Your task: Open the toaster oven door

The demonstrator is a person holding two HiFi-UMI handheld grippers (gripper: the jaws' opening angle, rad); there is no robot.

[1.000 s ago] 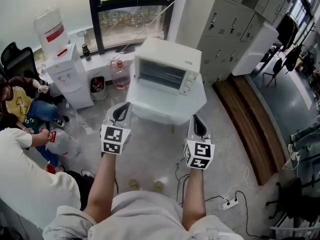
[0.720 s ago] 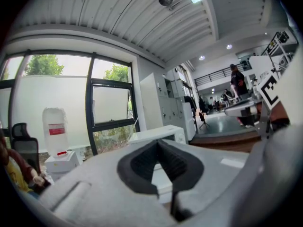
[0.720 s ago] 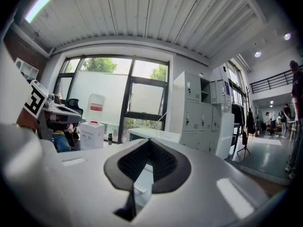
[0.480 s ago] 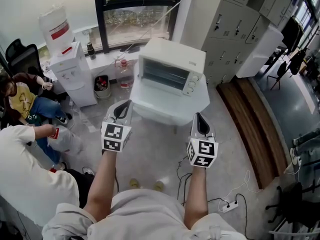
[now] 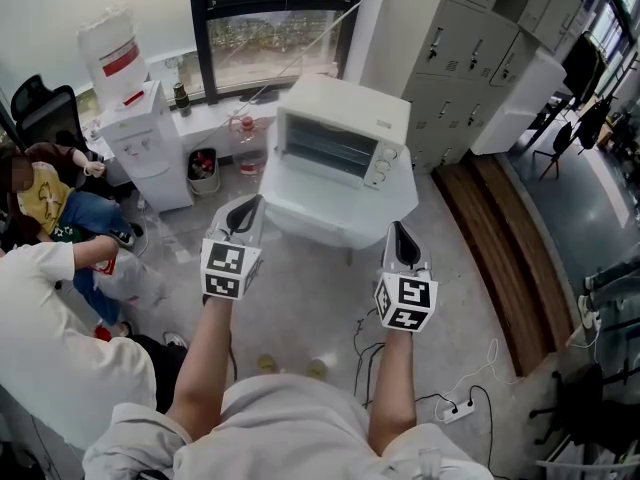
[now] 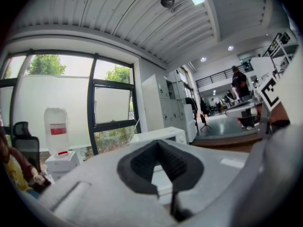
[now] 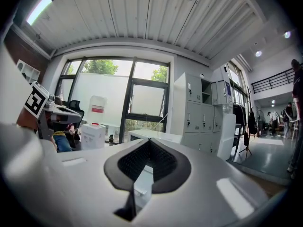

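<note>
Ahead on the small white table (image 5: 330, 216), find the toaster oven (image 5: 345, 118) with its glass door (image 5: 322, 148) upright and flush against the front, so shut at this moment; fits equally a door yet to be pulled down and one swung back up, with no telling which. Should opening be wanted, expect to need parted jaws, a reach over the near table edge and a hold near the door's top edge, then probably a downward swing toward the body; cannot make out a handle at this size. Faces the person, turned slightly toward their left, with knobs (image 5: 377, 166) at the right end of the front; lies with its long axis side to side, sloping from upper left to lower right in the head view. Nearer in, note the left gripper (image 5: 249, 206) and right gripper (image 5: 400, 231), both pinched fully together on nothing, pointing about level toward the oven, near the table's front edge yet clear of the door, one to each side
</note>
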